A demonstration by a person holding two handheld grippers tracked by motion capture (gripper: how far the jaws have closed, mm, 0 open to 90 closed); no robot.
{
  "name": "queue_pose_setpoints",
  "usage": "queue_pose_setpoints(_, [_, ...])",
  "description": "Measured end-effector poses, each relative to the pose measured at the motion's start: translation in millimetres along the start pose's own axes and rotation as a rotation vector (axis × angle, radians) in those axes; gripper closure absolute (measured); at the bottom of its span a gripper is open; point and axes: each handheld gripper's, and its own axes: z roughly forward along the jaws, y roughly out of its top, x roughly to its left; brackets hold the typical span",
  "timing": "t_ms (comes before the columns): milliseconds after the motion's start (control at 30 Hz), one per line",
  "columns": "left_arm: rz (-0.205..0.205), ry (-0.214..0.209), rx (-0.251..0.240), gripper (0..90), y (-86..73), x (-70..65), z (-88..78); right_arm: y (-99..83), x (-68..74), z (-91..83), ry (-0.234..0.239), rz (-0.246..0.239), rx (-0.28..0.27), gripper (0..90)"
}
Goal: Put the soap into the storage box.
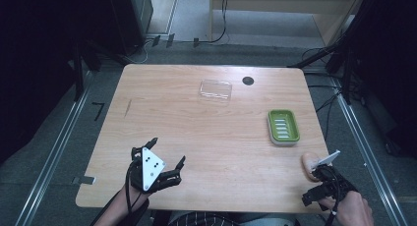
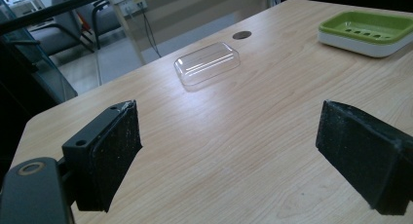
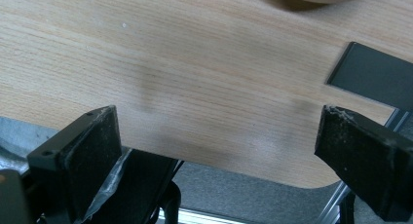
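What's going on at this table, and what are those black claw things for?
A person sits at a wooden table with a two-jaw gripper in each hand. The left gripper is near the front left, jaws wide apart with nothing between them. The right gripper is at the front right corner, also open and empty, close to a pale rounded object that looks like a soap bar. Farther off lie a green soap dish and a clear plastic lid, both untouched. Nothing is being held yet.
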Motion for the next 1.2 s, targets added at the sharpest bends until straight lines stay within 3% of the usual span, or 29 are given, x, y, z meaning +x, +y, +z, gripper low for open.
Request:
queue_pose_setpoints(533, [0.009, -0.002, 0.001, 9.8, 1.0, -1.9, -0.1, 0.6, 0.0, -2.9, -0.022, -0.026, 0.001, 3.2])
queue_pose_setpoints(1200, [0.001, -0.007, -0.005, 9.8, 1.3, -1.3, 1.2, 16.4, 0.0, -10.0, -0.034, -0.047, -0.008, 3.3])
